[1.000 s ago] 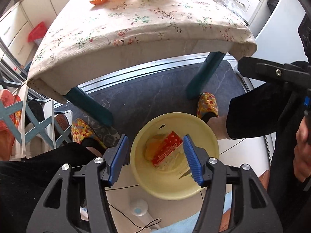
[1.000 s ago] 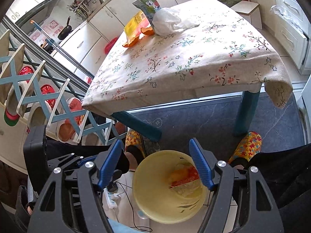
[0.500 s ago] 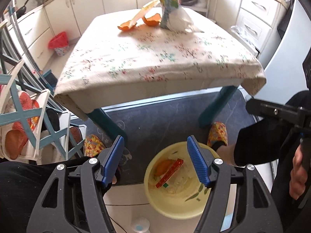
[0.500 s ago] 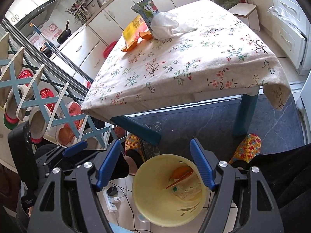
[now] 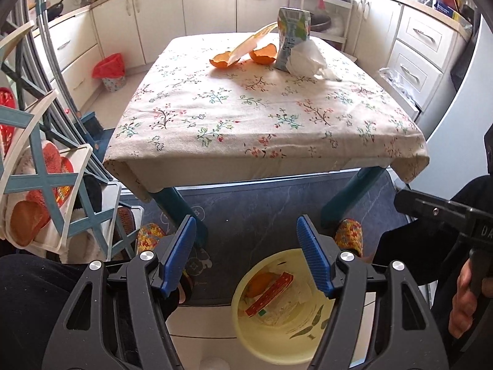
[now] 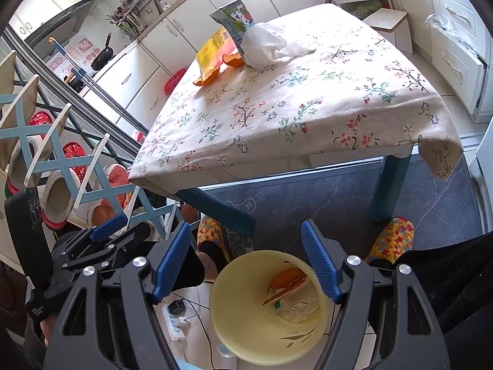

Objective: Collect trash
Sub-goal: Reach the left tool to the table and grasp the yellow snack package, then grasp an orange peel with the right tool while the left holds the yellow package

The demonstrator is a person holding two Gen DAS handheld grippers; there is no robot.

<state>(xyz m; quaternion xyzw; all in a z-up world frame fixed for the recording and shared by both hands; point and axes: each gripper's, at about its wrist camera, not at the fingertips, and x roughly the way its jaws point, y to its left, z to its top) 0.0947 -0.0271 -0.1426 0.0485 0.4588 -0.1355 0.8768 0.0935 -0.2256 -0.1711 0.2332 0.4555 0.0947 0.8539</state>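
Note:
A yellow bin stands on the floor in front of the table and shows in the right wrist view too. It holds a red wrapper, an orange peel and white paper. On the far end of the floral table lie two orange peels, a yellow packet, a green-and-white carton and a crumpled white tissue. My left gripper is open and empty above the bin. My right gripper is open and empty above the bin.
A blue-and-white rack with slippers stands at the left. White cabinets line the back and right walls. A small red-lined bin sits by the cabinets. The person's patterned slippers and a power strip are on the floor near the bin.
Both grippers have lifted up and tilted away from the bin towards the table, so the whole tabletop with its trash now shows. Both stay open and empty.

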